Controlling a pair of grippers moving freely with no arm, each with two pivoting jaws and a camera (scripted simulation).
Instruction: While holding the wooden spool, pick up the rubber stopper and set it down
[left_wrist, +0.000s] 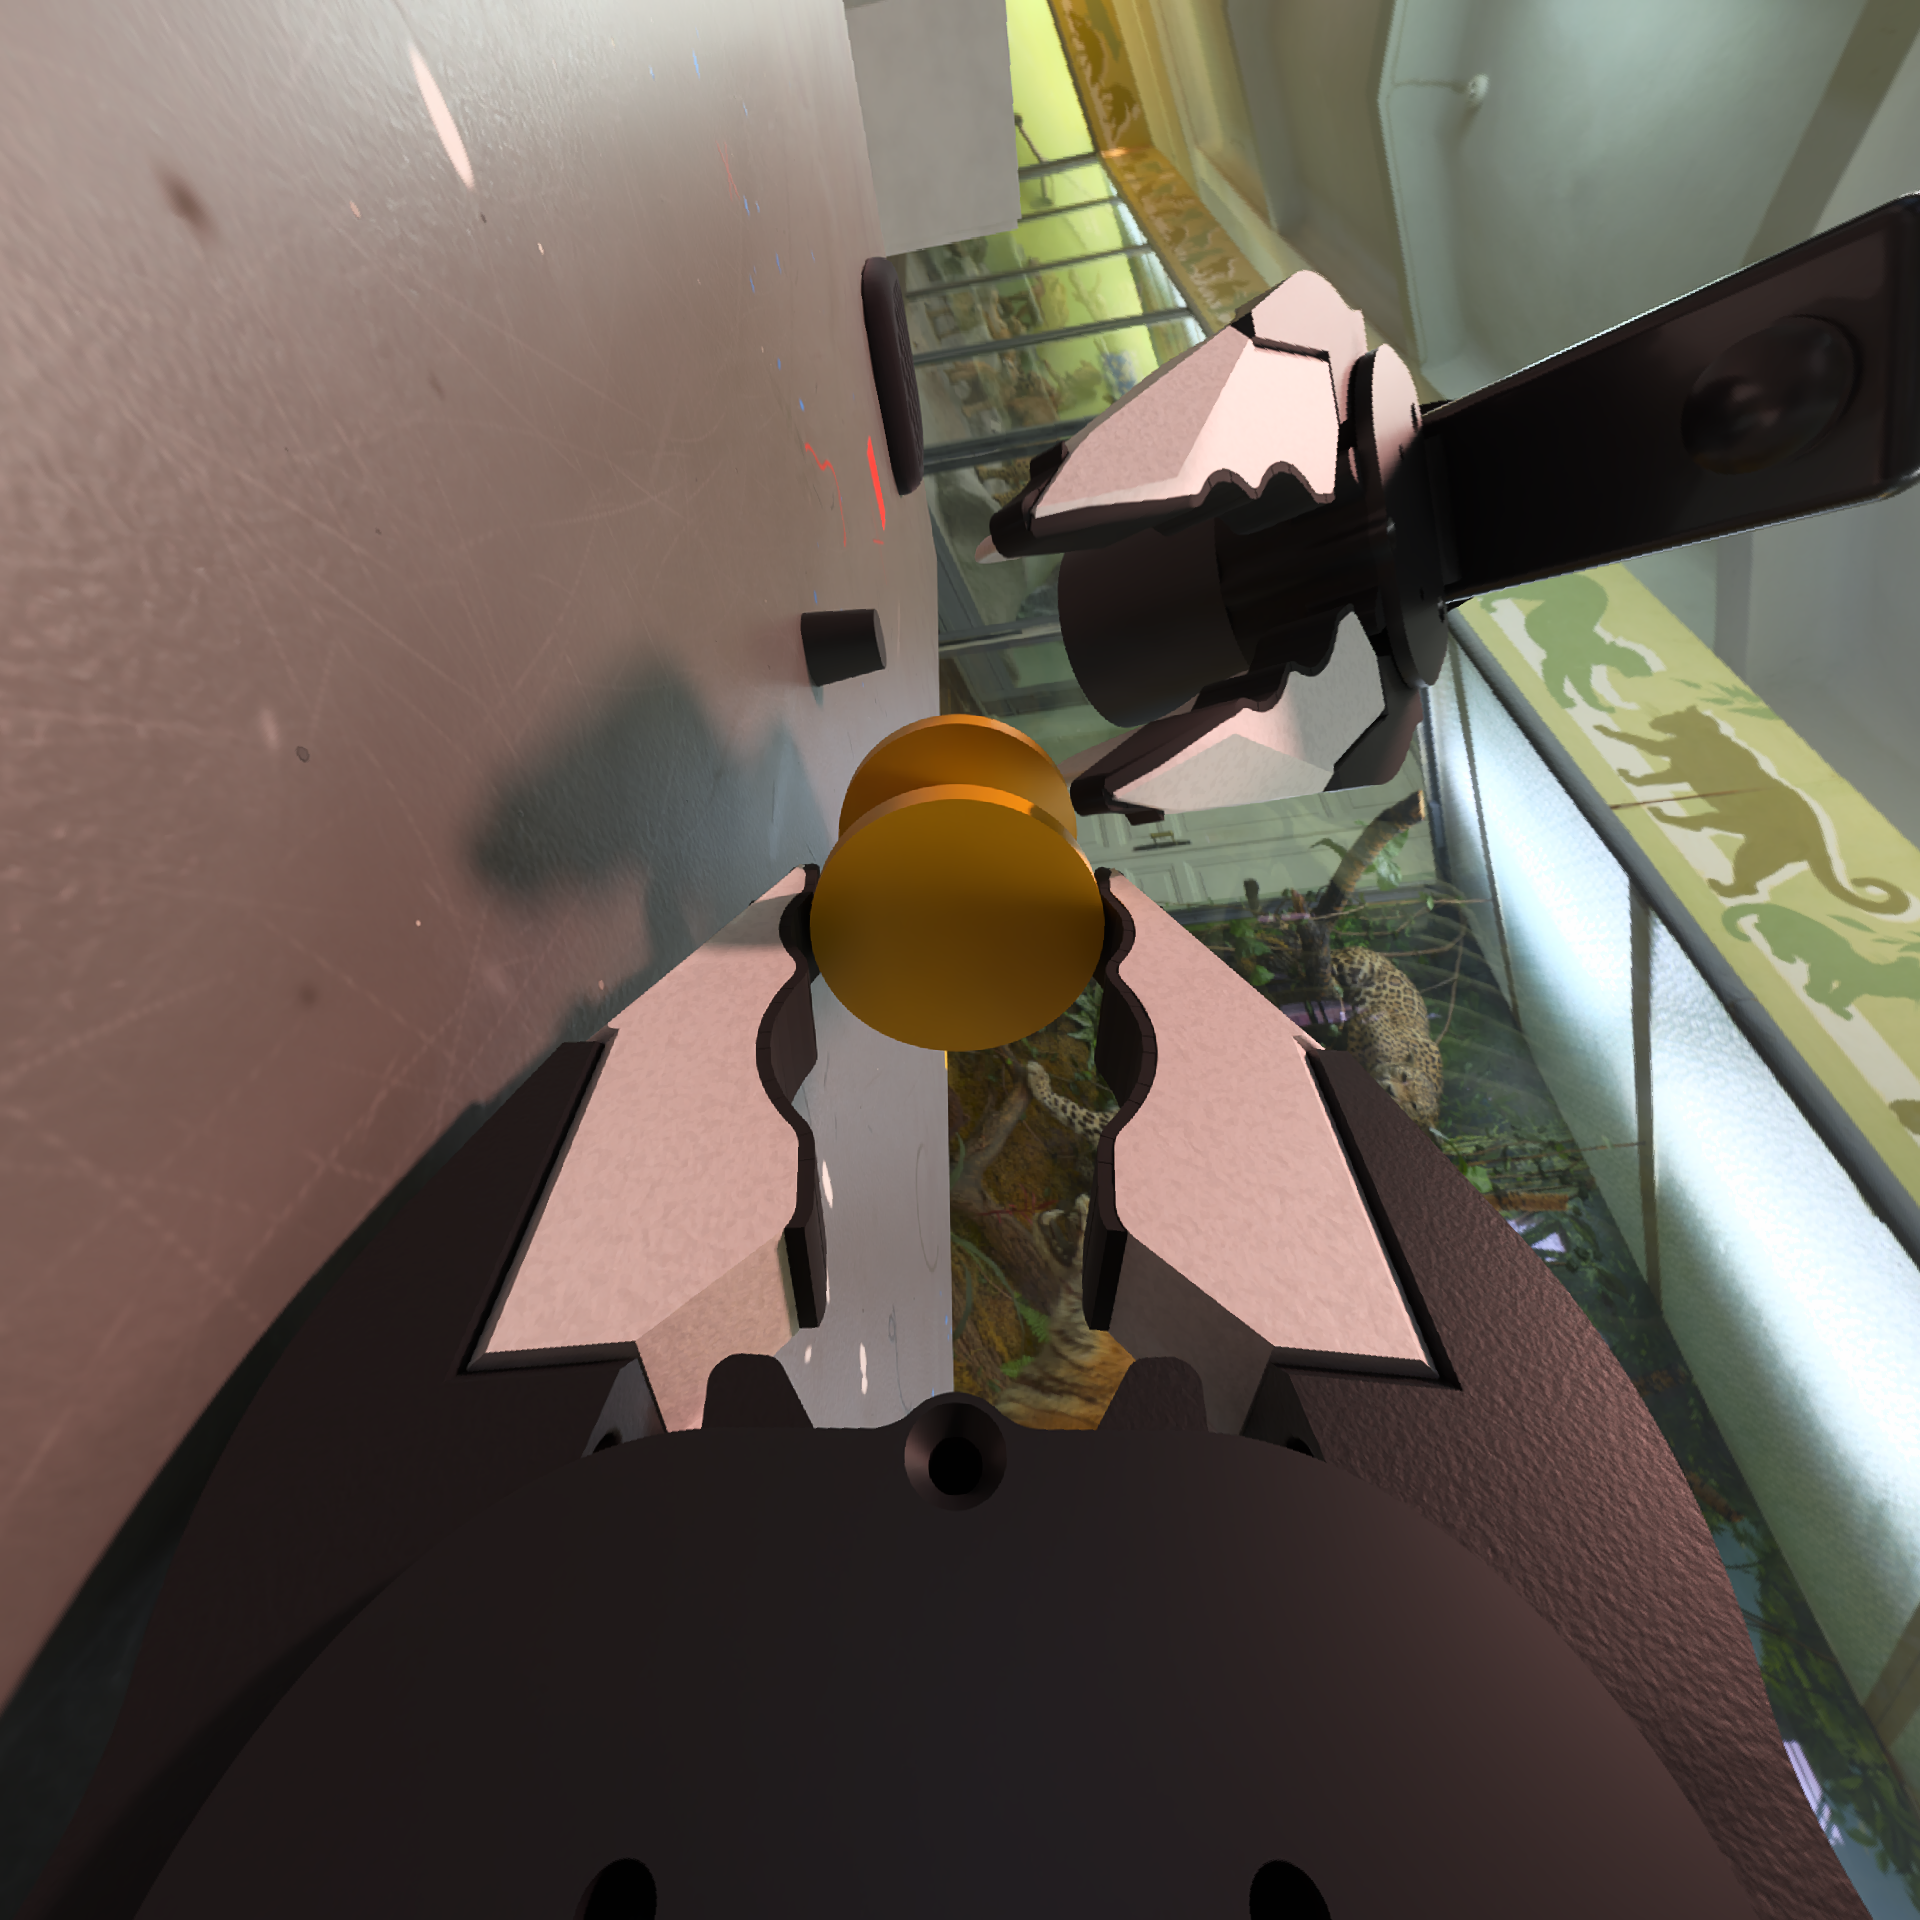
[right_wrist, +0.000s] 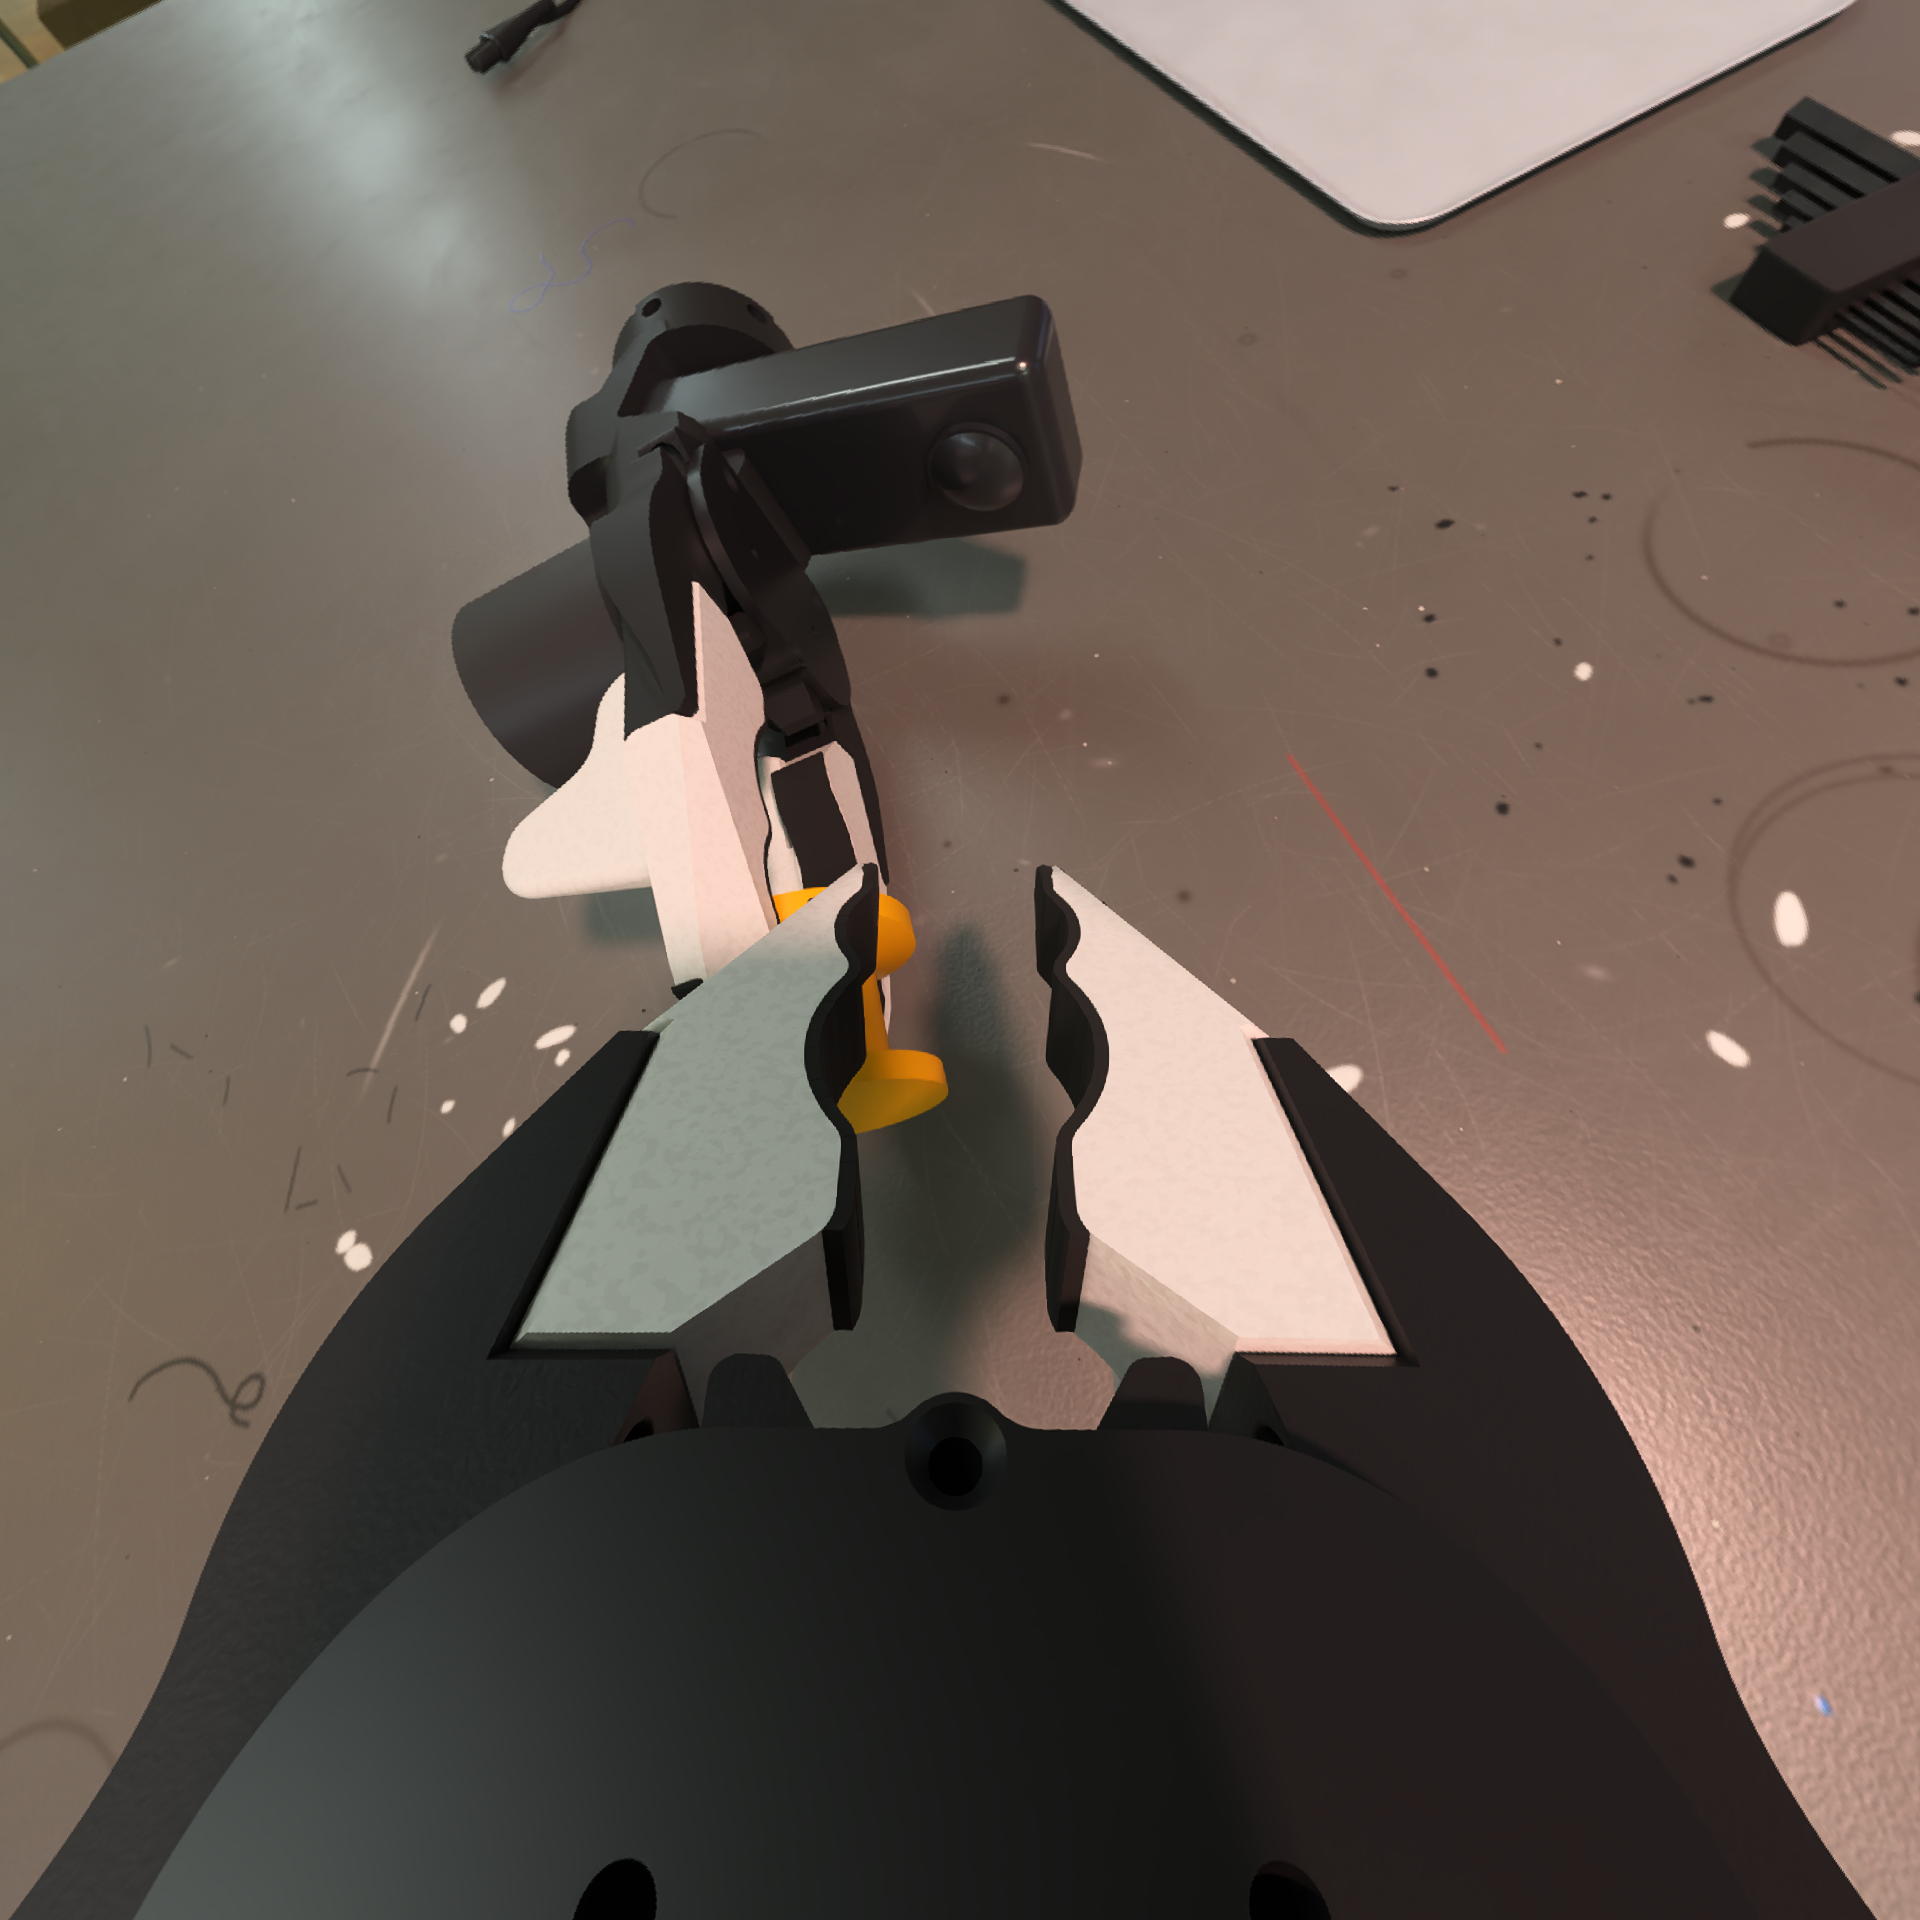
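Your rubber stopper (left_wrist: 842, 645) sits alone on the table (left_wrist: 312, 520), at twelve o'clock beyond the wooden spool (left_wrist: 956, 925), which your left gripper (left_wrist: 954, 925) clamps by one flange. Your right gripper (right_wrist: 954, 935) hangs spread and empty over bare tabletop. Holding is done, I judge; picking and placing the stopper remain.

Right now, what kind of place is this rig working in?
Probably a workshop bench: a scuffed, paint-speckled grey tabletop with a black finned part and a white mat. Beyond its edge, the left wrist view shows glass cases with leopard displays, like a museum hall.
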